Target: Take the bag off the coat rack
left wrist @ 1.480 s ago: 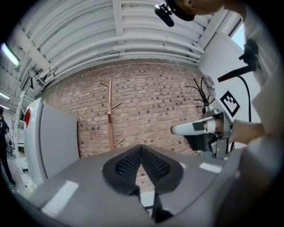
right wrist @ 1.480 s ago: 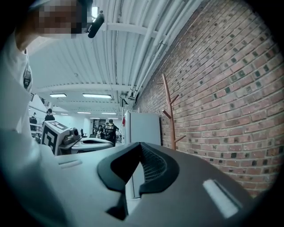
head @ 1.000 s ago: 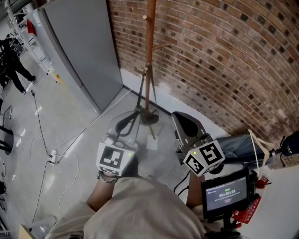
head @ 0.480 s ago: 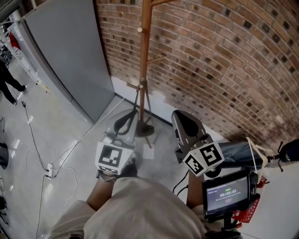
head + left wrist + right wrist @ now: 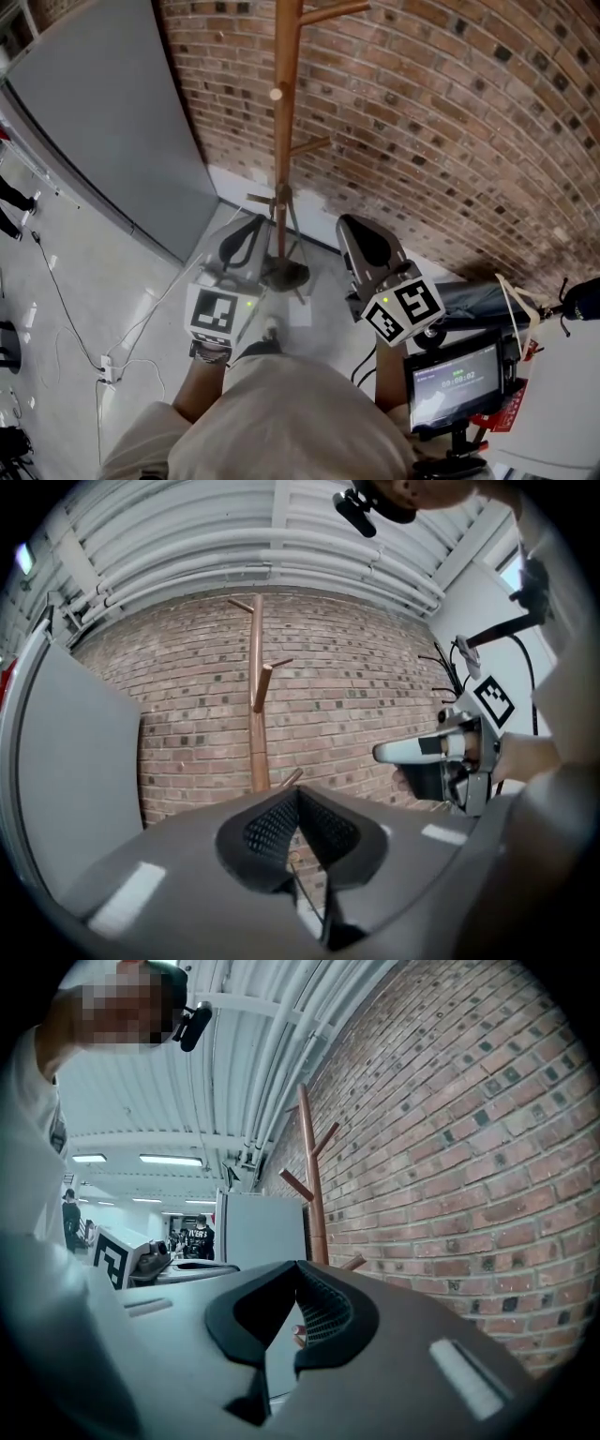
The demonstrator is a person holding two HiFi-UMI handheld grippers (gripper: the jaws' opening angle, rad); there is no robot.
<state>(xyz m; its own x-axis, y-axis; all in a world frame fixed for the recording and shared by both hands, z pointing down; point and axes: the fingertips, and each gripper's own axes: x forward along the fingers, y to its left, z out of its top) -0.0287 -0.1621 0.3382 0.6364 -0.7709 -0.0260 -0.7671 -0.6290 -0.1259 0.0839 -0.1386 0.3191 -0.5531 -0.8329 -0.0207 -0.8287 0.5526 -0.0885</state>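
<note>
— While sweeping from the left, meet left gripper [image 5: 246, 230], fingers pressed together, empty.
— Then coat rack [image 5: 284, 112], upright against brick wall [image 5: 450, 112], between both grippers?
— Yes. Then right gripper [image 5: 358, 234], fingers together, empty.
— And the bag?
— Cannot tell for sure; perhaps blue-grey bundle [image 5: 473, 302] with pale strap, far right, above screen [image 5: 452, 373].

Coat rack [image 5: 281, 112]: a reddish-brown wooden pole, upright, with short pegs angled upward and slanted braces above a dark round foot. It stands ahead of both sets of fingertips and apart from them. From above, its pole rises between the left gripper [image 5: 249, 225] and the right gripper [image 5: 350, 227].
</note>
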